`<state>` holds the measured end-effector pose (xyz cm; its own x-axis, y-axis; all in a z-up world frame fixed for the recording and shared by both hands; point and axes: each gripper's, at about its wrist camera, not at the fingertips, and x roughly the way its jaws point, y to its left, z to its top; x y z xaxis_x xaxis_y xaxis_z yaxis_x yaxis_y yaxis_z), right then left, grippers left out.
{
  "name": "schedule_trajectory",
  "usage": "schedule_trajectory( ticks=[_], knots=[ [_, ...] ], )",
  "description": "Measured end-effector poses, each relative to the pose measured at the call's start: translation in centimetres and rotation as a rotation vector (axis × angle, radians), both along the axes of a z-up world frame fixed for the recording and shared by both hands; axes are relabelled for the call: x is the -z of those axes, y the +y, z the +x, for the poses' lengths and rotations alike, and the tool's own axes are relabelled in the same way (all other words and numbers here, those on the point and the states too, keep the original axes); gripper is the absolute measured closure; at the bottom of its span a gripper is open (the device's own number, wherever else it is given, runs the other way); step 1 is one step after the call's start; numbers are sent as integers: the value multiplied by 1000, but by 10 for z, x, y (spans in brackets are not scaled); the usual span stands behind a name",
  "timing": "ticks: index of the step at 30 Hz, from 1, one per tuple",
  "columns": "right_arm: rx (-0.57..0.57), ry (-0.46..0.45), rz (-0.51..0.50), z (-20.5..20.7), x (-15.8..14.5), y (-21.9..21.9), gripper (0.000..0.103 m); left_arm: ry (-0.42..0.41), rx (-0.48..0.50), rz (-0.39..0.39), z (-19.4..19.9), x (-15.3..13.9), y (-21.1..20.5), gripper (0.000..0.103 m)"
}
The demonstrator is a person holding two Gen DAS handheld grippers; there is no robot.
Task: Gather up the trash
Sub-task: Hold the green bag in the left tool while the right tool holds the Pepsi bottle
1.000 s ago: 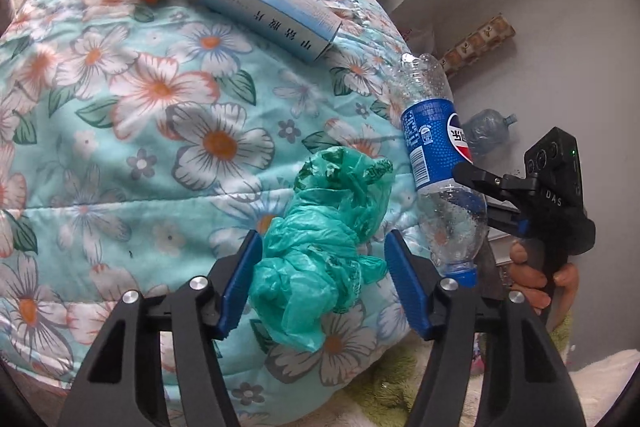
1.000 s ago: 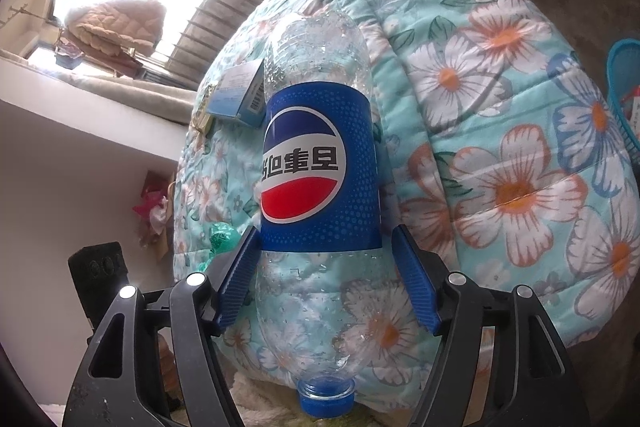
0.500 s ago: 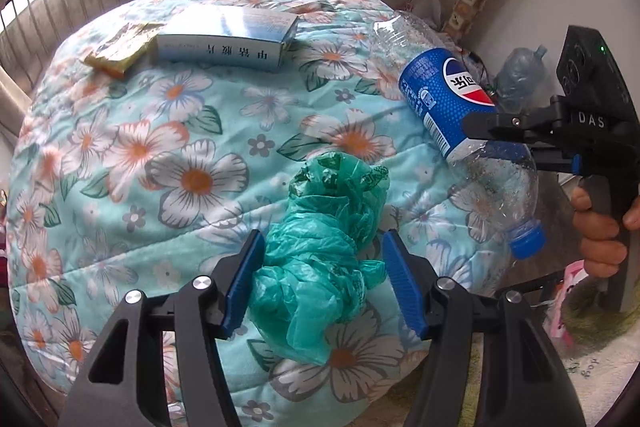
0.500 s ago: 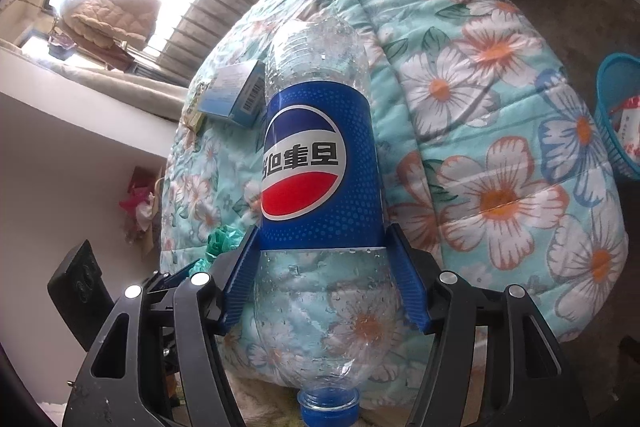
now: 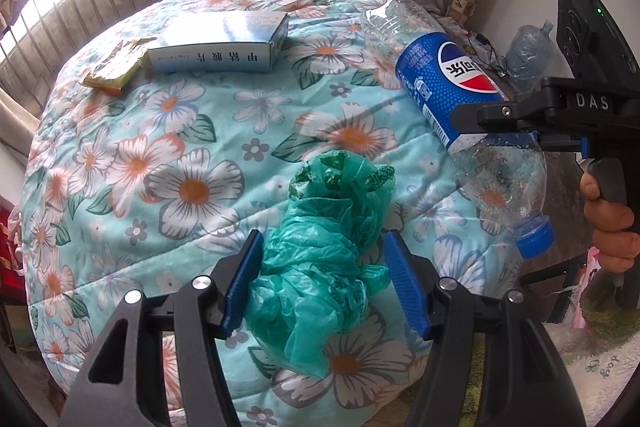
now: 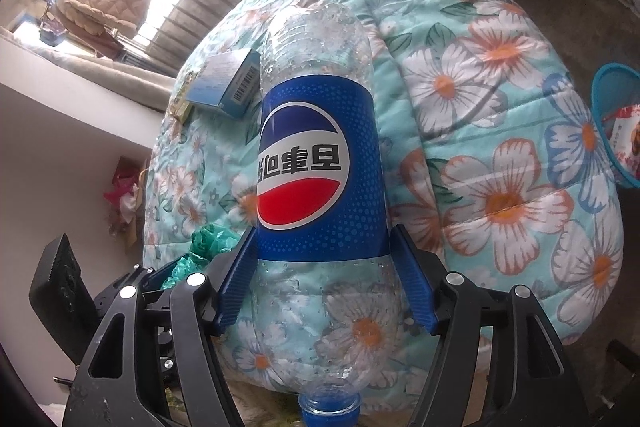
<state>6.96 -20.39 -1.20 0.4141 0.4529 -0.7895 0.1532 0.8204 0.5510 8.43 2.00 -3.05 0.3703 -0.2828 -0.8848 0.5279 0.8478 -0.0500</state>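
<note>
Trash in hand, two pieces. Clear empty plastic cola bottle with a blue label and blue cap [image 6: 320,163]: pinched across its body by the blue-padded fingers of the right gripper [image 6: 323,277], just below the label. Its long axis runs along the fingers, cap toward the handle, base pointing away over the bed. From the left wrist camera the same bottle [image 5: 452,91] hangs clear of the floral turquoise quilt [image 5: 168,163], cap lowermost.

Crumpled green thin-plastic bag [image 5: 324,259]: lies between the fingers of the left gripper [image 5: 323,285]. The left pad touches the film; the right pad [image 5: 404,287] appears to have a small gap, so whether the bag is firmly clamped cannot be told. Whether it rests on the quilt or is lifted is also unclear.

Blue-rimmed waste basket [image 6: 600,95]: at the far right edge of the right wrist view, beyond the bed's side and already holding a wrapper. It lies to the right of the bottle, so the right gripper is judged the nearer carrier; the bottle probably goes first.

Light blue cardboard box [image 5: 220,45] and flat yellow-green packet [image 5: 114,67]: not yet collected, at the far side of the quilt.
</note>
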Motion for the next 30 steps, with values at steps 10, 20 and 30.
schedule_trajectory(
  ticks=[10,20,30],
  knots=[
    [-9,13,1,5,7,8,42,-19,-6,14,-2,-1,-3,47],
    [-3,-1,8,-1,5,0,43,-43,-21,13,-2,-5,3,57],
    [31,-21,31,-13,-5,-18,43,-84,-61,-57,2,-25,17,60]
  ],
)
